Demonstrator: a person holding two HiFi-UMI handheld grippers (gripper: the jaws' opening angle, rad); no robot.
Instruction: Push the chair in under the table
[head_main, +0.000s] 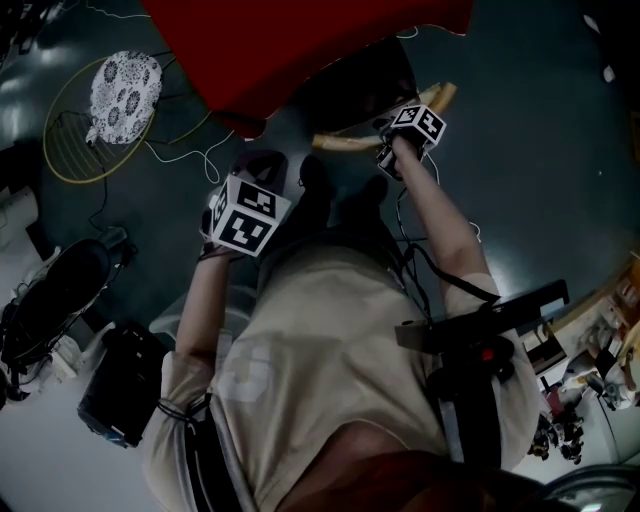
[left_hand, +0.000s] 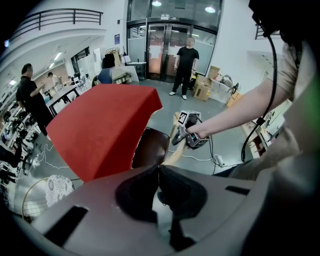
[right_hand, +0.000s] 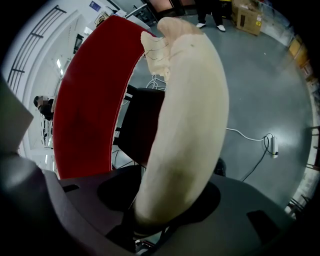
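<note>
Claw on the left (left_hand: 157, 169) is clenched on nothing. It hangs on the person's side of the worktop (head_main: 300, 40), near its corner and clear of the chair (head_main: 365, 85). Right claw (right_hand: 170, 187) is further out, just off the worktop's near edge, grasping the chair's pale back rail (right_hand: 192, 100). The rail runs deep into the throat and fills the gap between the jaws. So the right hand is the nearer one, and the only one in contact.

The rail's long axis runs roughly along the worktop's near edge, i.e. crosswise to the push. In the head view the grip sits right of the rail's middle. The dark seat (right_hand: 142, 125) is beyond the rail and already partly under the red top. The rail itself is outside the edge.

My read: remaining travel is straight away from the person, toward the worktop. The off-centre grip could yaw the chair, so the push probably wants to go square to the rail. Legs aren't visible, so I can't say if anything blocks them.
</note>
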